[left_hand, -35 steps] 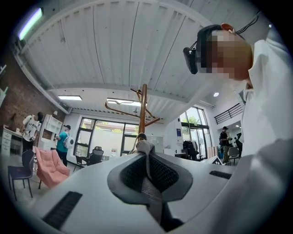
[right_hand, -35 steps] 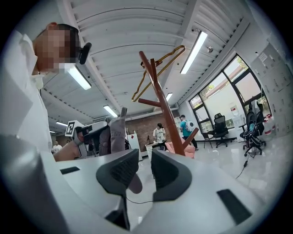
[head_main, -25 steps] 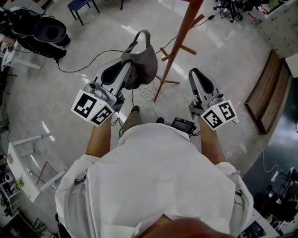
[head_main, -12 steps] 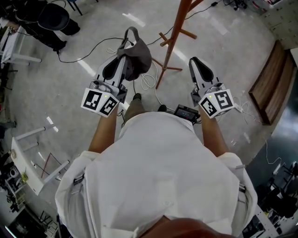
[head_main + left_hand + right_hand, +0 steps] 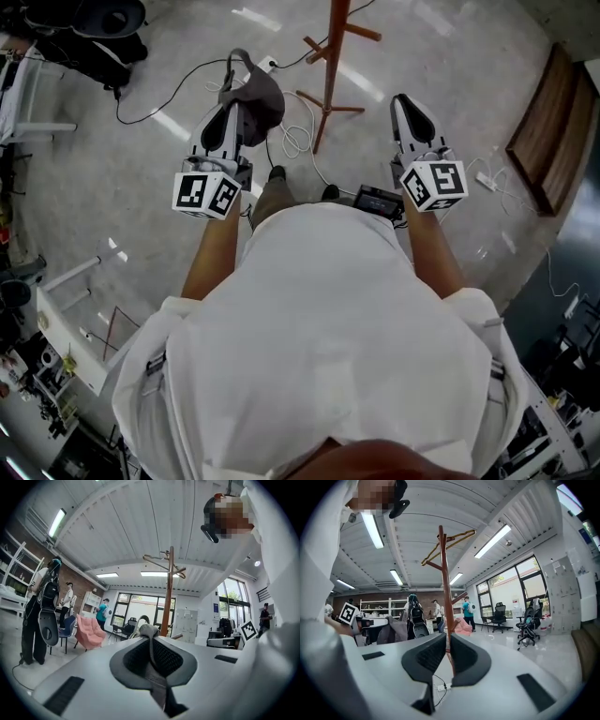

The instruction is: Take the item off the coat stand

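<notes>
The item is a grey fabric bag (image 5: pixel 257 97) with a strap loop. It hangs from my left gripper (image 5: pixel 228 108), clear of the orange wooden coat stand (image 5: pixel 330 66), which rises a little to its right. In the left gripper view the jaws are shut on the grey strap (image 5: pixel 147 631), and the stand (image 5: pixel 169 588) rises behind them with bare pegs. My right gripper (image 5: pixel 406 101) is level with the left one, right of the stand. Its jaws (image 5: pixel 448 641) stand a narrow gap apart with nothing between them; the stand's pole (image 5: pixel 445 583) shows through the gap.
White and black cables (image 5: pixel 296 141) lie on the floor by the stand's feet. A black box (image 5: pixel 377 200) sits in front of the person's body. A wooden panel (image 5: pixel 553 122) lies at the right, and a black chair (image 5: pixel 105 17) and white frames (image 5: pixel 56 281) at the left. People (image 5: pixel 42 616) stand farther off.
The left gripper has carried the grey bag away from the stand. Both grippers and the person have drawn back, so the stand is now farther off.
</notes>
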{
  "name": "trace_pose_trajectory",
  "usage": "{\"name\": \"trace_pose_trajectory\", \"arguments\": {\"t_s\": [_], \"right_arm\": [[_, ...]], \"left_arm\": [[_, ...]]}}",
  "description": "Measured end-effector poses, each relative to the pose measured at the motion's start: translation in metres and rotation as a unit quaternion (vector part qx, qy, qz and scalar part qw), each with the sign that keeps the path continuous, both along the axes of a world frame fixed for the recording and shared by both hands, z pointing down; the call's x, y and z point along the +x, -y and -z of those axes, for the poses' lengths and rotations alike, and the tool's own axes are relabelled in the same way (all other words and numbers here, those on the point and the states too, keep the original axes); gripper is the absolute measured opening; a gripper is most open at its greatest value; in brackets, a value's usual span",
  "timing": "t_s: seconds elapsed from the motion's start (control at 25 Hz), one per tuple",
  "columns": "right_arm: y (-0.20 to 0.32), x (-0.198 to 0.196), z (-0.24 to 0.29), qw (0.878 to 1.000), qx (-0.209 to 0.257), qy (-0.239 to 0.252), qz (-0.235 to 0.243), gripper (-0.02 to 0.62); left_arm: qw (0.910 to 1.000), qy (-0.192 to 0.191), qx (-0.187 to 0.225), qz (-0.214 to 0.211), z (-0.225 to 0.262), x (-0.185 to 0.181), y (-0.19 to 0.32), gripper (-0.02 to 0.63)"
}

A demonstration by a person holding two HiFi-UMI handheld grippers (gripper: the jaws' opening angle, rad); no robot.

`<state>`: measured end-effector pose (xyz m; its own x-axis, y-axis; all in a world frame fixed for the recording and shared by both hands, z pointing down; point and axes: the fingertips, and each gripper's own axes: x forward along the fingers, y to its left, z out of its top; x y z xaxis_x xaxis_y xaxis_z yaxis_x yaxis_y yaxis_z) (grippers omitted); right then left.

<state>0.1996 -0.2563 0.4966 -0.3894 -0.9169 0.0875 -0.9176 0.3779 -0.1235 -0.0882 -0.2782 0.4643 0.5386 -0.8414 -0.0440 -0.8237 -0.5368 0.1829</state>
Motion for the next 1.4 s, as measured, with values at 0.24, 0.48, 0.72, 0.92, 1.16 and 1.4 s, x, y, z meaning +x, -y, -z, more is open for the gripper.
{"name": "trace_pose_trajectory", "arguments": {"t_s": [0.24,0.48,0.72,0.92,1.16,1.4], "right_arm": [[-0.002,0.02,-0.023,0.999,-0.002,-0.008,-0.043,0.04],[-0.012,0.028,-0.045,0.998,-0.019,-0.011,-0.057,0.038],[-0.016,0.029,-0.056,0.998,-0.031,-0.001,-0.057,0.036],[-0.016,0.013,-0.056,0.999,-0.04,-0.004,-0.009,0.023],[-0.013,0.013,-0.051,0.999,-0.032,0.0,-0.02,0.023],[-0.014,0.013,-0.052,0.999,-0.03,0.006,-0.023,0.023]], "left_arm": [[0.9995,-0.003,-0.022,0.023,-0.025,-0.002,0.003,0.023],[0.9986,0.005,-0.046,0.026,-0.048,0.001,-0.003,0.023],[0.9974,0.002,-0.065,0.03,-0.062,-0.002,-0.006,0.023],[0.9974,0.002,-0.068,0.024,-0.06,0.0,-0.007,0.023],[0.9969,-0.002,-0.077,0.018,-0.063,0.003,-0.01,0.023],[0.9961,-0.007,-0.086,0.017,-0.065,0.001,-0.014,0.023]]}}
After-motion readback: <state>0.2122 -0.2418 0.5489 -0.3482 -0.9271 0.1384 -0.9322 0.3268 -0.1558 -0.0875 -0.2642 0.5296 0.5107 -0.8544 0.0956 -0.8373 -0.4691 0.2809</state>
